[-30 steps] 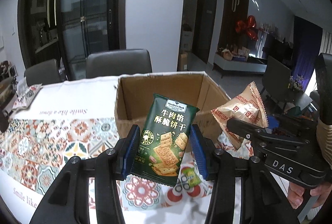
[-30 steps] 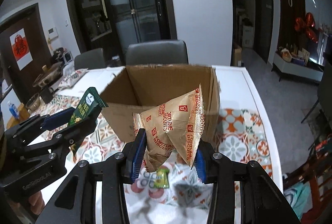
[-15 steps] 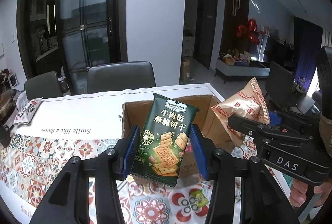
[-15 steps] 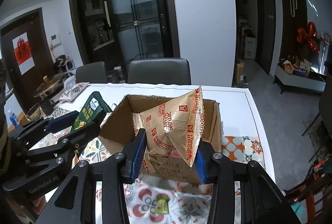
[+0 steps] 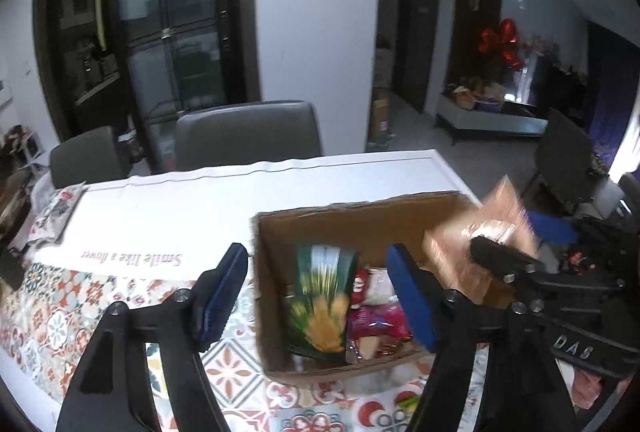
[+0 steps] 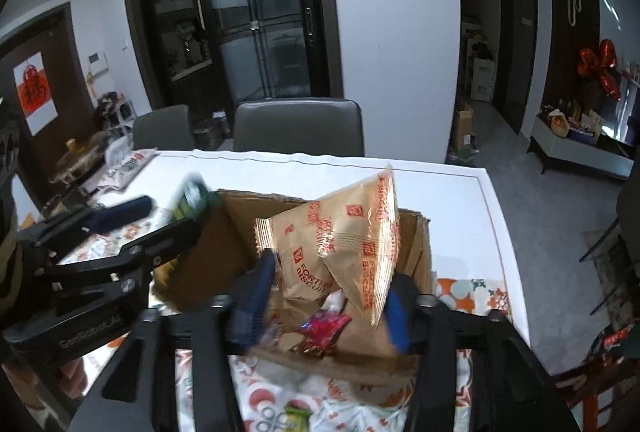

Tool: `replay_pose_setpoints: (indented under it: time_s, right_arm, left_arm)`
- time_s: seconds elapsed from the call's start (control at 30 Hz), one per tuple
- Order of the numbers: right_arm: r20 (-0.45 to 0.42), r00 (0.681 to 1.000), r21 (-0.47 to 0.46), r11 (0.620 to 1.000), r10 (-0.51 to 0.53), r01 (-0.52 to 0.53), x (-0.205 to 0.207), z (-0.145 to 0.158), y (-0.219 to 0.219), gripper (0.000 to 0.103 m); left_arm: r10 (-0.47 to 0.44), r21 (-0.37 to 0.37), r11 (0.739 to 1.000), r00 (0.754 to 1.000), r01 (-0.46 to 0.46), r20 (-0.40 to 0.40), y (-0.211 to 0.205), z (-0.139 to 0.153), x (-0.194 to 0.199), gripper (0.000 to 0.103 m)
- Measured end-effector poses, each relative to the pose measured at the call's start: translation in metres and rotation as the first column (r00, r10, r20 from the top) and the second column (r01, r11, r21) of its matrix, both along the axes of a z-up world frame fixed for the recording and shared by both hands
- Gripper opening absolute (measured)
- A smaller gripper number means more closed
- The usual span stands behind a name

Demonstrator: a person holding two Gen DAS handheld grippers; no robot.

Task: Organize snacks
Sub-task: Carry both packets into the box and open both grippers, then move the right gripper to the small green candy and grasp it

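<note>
I am spreading my left tool (image 5: 316,296) wide and empty above the cardboard box (image 5: 352,232) where the green cracker packet (image 5: 320,300) is dropping in, while my right tool (image 6: 324,296) is pinching the light, crinkly, crushable biscuit bag (image 6: 344,240) by its lower edge over the box.

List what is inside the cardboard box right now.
Inside the cardboard box: a blurred green cracker packet dropping between the left gripper's open jaws, pink and red wrappers beside it. Anything beneath them is covered.
</note>
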State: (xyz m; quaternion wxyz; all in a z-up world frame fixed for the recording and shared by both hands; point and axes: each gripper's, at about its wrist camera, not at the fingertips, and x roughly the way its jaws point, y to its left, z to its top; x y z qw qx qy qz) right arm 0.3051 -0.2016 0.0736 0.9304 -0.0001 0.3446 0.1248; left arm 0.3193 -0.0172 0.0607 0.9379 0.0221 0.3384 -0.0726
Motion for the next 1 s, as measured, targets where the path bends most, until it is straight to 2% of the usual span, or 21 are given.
replay_pose_setpoints:
  time_s: [0.03,0.1,0.2,0.47,0.6,0.8,1.0]
  right_arm:
    - [0.000,1.000,-0.014,1.000,-0.028,0.028,0.001,-0.003,0.000,0.067]
    - [-0.005,0.998,-0.004,0.998,-0.064,0.064,0.000,-0.008,-0.005,0.067]
    - [-0.019,0.997,-0.002,0.997,-0.073,0.073,-0.007,-0.017,-0.007,0.067]
    - [0.036,0.999,-0.009,0.999,-0.036,0.036,-0.047,-0.018,0.005,0.068]
    - [0.050,0.998,-0.008,1.000,-0.026,0.027,-0.063,-0.016,0.010,0.067]
    - [0.039,0.999,-0.024,1.000,-0.015,0.015,-0.087,-0.026,0.016,0.067]
    - [-0.010,1.000,-0.016,1.000,-0.007,0.007,-0.100,-0.045,0.018,0.067]
  left_arm:
    - [0.007,-0.009,1.000,1.000,-0.007,-0.008,0.003,-0.002,-0.002,0.071]
    - [0.026,-0.012,1.000,0.999,-0.026,-0.020,0.009,-0.007,-0.010,0.071]
    - [0.057,0.021,0.998,0.998,-0.057,-0.002,0.011,-0.010,-0.026,0.071]
    - [0.094,0.013,0.995,0.995,-0.094,0.035,0.021,-0.010,-0.067,0.072]
    - [0.103,0.025,0.994,0.993,-0.104,0.053,0.026,-0.009,-0.086,0.075]
    - [0.121,0.053,0.991,0.991,-0.124,0.047,0.032,-0.019,-0.112,0.076]
    - [0.119,0.037,0.992,0.993,-0.119,0.007,0.033,-0.034,-0.125,0.076]
